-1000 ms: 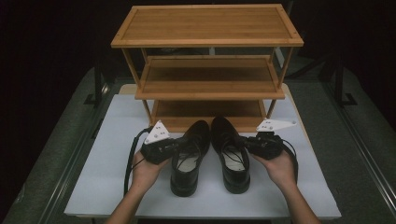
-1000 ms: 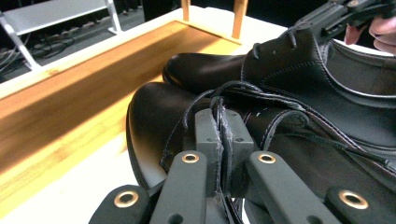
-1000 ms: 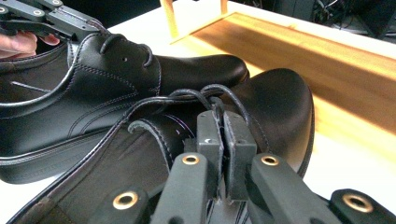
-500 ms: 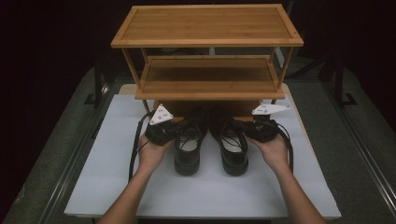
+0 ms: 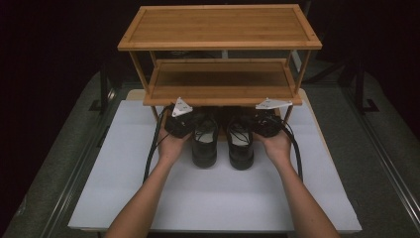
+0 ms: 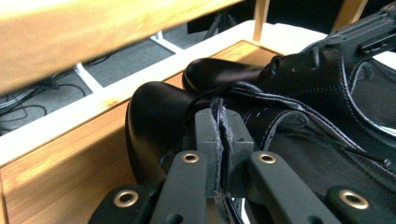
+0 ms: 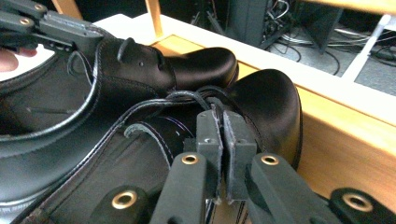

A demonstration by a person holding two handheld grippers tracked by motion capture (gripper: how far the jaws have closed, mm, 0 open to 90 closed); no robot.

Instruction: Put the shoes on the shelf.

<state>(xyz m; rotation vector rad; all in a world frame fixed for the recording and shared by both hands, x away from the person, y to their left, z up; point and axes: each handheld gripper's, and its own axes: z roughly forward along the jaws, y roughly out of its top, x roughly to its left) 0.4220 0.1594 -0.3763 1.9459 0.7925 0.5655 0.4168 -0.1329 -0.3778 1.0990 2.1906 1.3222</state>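
Observation:
Two black leather lace-up shoes stand side by side, the left shoe (image 5: 204,146) and the right shoe (image 5: 241,148), heels toward me. Their toes reach under the middle shelf of a three-shelf wooden rack (image 5: 220,84). My left gripper (image 5: 185,124) is shut on the left shoe's outer upper edge. My right gripper (image 5: 262,124) is shut on the right shoe's outer edge. In the left gripper view the jaws pinch the leather rim (image 6: 223,135), and the toe (image 6: 154,112) is over the bottom shelf (image 6: 70,158). In the right gripper view the jaws pinch the rim (image 7: 223,135) behind the toe (image 7: 271,102).
The rack stands at the far end of a white mat (image 5: 213,198) on the table. The middle shelf's front edge (image 5: 223,100) hangs low just above both grippers. Rack posts (image 5: 153,113) flank the shoes. Dark floor with cables lies behind the rack.
Both hands have pushed away from me toward the rack, carrying the shoes. The shoes were splayed on the mat; now they are parallel, with their toes under the middle shelf.

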